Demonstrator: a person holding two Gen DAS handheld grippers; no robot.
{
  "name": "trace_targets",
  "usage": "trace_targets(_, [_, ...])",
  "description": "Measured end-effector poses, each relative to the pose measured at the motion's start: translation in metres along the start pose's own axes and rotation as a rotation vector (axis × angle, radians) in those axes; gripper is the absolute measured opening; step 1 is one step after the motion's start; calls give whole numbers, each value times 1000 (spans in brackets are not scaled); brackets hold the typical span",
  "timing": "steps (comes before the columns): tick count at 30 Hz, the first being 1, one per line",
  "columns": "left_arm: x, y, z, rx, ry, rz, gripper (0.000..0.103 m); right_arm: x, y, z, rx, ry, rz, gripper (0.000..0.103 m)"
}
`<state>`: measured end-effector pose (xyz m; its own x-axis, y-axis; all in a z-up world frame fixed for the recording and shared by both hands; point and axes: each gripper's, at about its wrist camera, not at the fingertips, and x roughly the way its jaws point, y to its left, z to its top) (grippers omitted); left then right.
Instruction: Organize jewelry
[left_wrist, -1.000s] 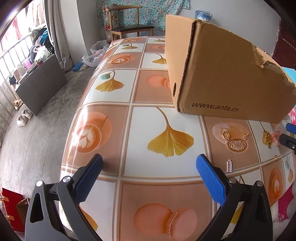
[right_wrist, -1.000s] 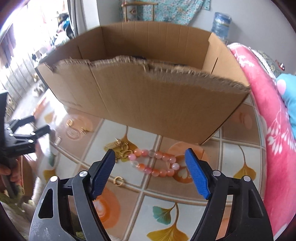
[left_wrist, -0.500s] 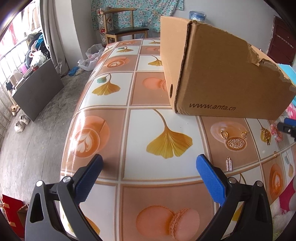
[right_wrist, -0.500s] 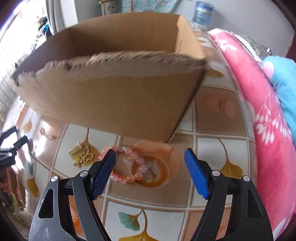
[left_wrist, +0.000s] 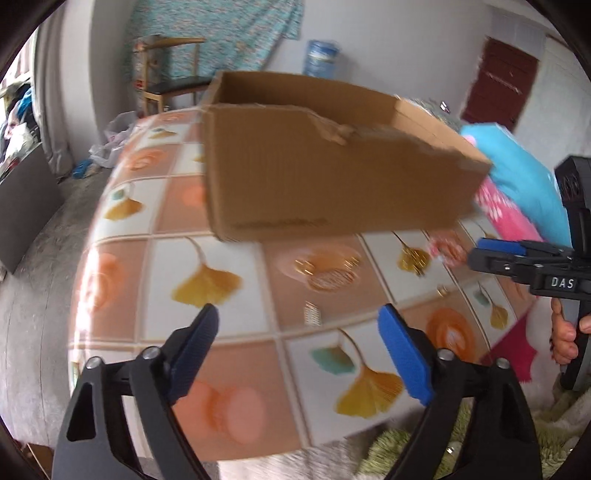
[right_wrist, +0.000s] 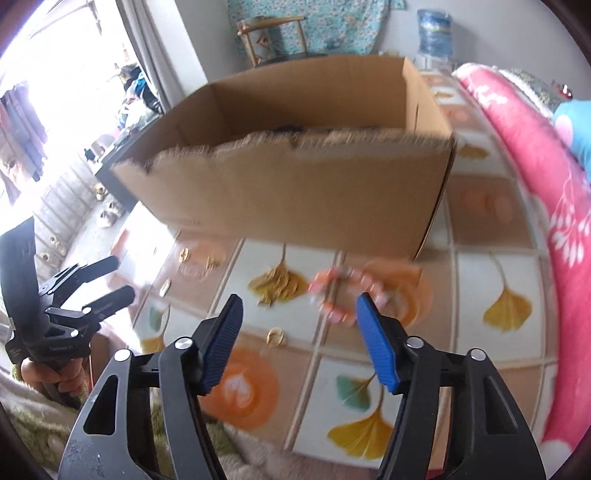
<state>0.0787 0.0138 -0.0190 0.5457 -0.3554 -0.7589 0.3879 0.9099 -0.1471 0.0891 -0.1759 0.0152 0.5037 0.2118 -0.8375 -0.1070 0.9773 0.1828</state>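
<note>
Task barely begun: both tongs, left (left_wrist: 297, 328) and right (right_wrist: 297, 317), are hanging apart and empty, jaws just closing somewhat, while the bracelet (right_wrist: 341, 291), gold charms (right_wrist: 277, 284) and ring (right_wrist: 275, 336) are lying on the desk (right_wrist: 491, 266) near the box (right_wrist: 295, 192).

Jewelry (right_wrist: 341, 291) on table (right_wrist: 491, 254), before box (right_wrist: 295, 188)

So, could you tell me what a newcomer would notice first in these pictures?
Probably the big open cardboard box with its torn front edge, standing at the middle of the tiled-pattern tablecloth. Just in front of it lies the pink bead bracelet, beside a cluster of gold jewelry. The right gripper hangs open above the bracelet, touching nothing.
</note>
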Motion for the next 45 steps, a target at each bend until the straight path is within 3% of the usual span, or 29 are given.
trace_targets(6, [8, -14, 1, 56, 15, 20, 71, 11, 3, -12, 68, 46, 41, 44])
trace_targets(8, [11, -13, 2, 51, 26, 25, 62, 17, 2, -13, 90, 65, 46, 38])
trace_targets(19, [30, -14, 5, 34, 116, 23, 24, 16, -8, -27, 126, 46, 67, 32])
trace_targets(36, [40, -25, 11, 68, 146, 117, 7, -1, -19, -23, 97, -3, 94, 31])
trace_targets(45, [38, -24, 9, 66, 131, 117, 6, 11, 16, 0, -1, 11, 182, 31])
